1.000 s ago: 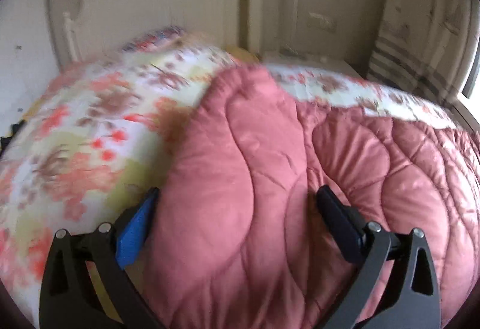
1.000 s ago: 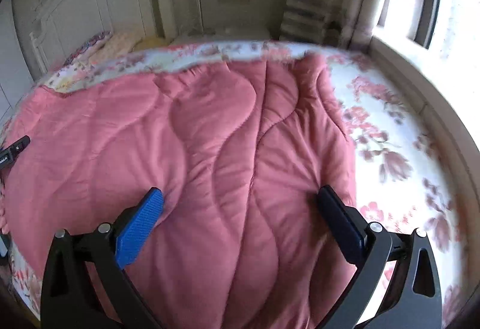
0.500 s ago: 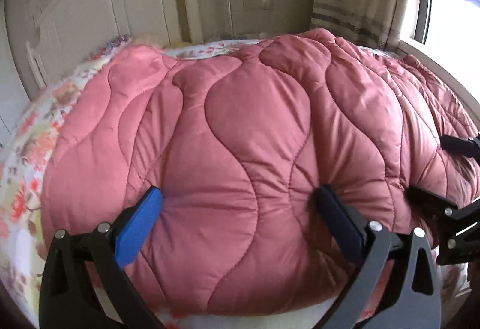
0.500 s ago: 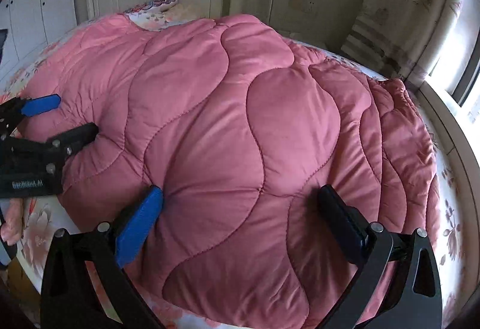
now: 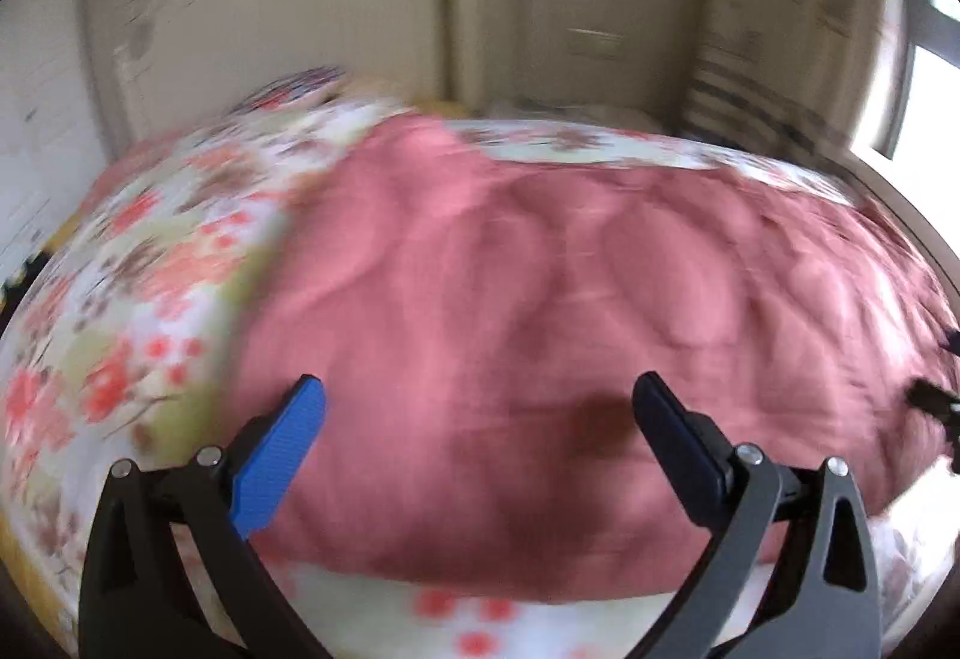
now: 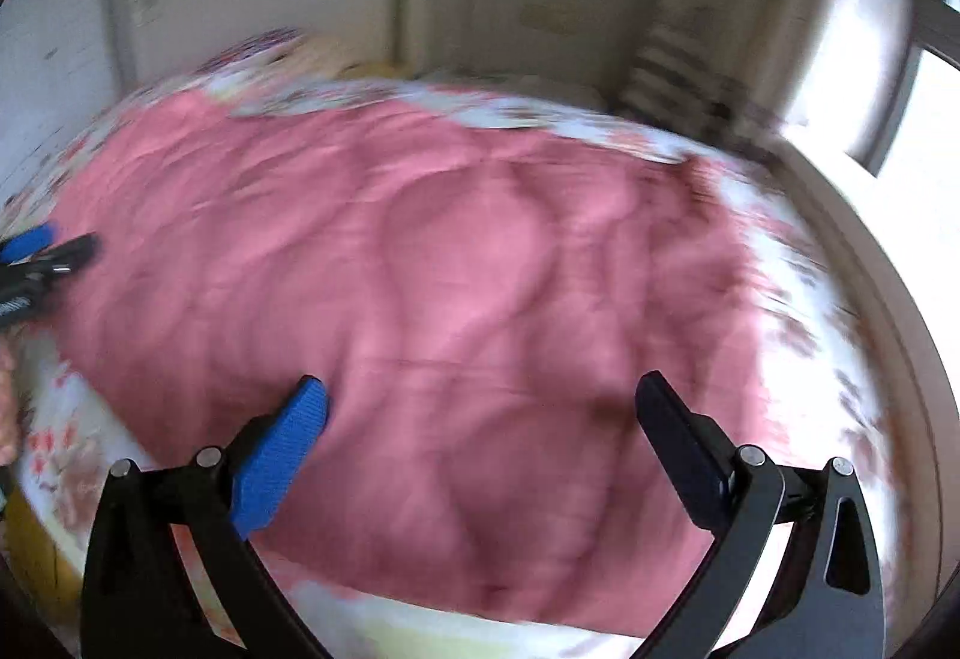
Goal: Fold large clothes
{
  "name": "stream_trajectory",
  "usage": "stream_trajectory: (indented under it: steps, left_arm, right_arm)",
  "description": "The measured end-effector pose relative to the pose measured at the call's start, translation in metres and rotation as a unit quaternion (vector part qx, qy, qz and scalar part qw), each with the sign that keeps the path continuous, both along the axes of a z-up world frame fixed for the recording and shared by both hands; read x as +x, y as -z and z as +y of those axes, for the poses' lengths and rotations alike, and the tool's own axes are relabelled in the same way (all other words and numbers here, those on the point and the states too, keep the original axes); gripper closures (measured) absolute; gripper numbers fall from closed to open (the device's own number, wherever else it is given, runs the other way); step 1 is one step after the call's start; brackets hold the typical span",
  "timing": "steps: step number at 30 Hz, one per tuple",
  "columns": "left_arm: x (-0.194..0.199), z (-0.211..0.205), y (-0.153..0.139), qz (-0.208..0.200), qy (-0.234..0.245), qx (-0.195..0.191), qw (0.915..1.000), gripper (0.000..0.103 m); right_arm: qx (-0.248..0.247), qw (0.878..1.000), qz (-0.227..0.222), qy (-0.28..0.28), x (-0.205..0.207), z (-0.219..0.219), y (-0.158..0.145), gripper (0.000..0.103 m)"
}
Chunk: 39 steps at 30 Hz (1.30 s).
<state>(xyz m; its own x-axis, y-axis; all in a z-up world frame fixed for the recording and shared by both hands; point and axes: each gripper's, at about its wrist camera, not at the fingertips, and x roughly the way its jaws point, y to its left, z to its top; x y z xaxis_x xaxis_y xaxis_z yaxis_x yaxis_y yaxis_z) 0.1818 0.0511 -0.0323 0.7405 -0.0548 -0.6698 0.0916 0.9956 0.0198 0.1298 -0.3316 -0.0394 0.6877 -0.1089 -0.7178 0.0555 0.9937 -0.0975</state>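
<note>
Left gripper (image 5: 477,407) hanging over near edge of pink quilt (image 5: 540,311), jaws spread wide, gripping nothing. Right gripper (image 6: 480,407) doing same, jaws apart, nothing between them.

Quilt lying spread over floral sheet (image 5: 138,299) on bed, headboard (image 5: 288,17) behind. Looking like single bulky layer; no clear fold visible, though blur is hiding detail. Judging folding mostly left: edge needing pinching first.

Writing: faint white print showing on left gripper in right view, blurred, unreadable.
</note>
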Motion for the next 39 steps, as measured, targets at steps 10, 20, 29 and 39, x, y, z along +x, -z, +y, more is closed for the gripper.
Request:
stream_trajectory:
  steps: [10, 20, 29, 39]
  left_arm:
    - [0.012, 0.012, 0.021, 0.022, -0.019, 0.035, 0.999, 0.002]
    - [0.012, 0.018, 0.022, 0.024, -0.016, 0.024, 0.9993, 0.002]
    - [0.021, -0.002, -0.035, -0.029, 0.008, 0.007, 0.9995, 0.003]
    - [0.145, -0.093, -0.022, -0.013, 0.072, 0.154, 0.9854, 0.002]
  right_arm:
    - [-0.029, 0.999, 0.017, 0.032, 0.002, -0.009, 0.026, 0.004]
    - [-0.023, 0.999, 0.013, 0.029, 0.0, -0.013, 0.027, 0.004]
    - [-0.044, 0.999, -0.01, 0.003, 0.012, 0.004, -0.019, 0.005]
    - [-0.049, 0.992, 0.071, -0.089, 0.159, 0.045, 0.006, 0.005]
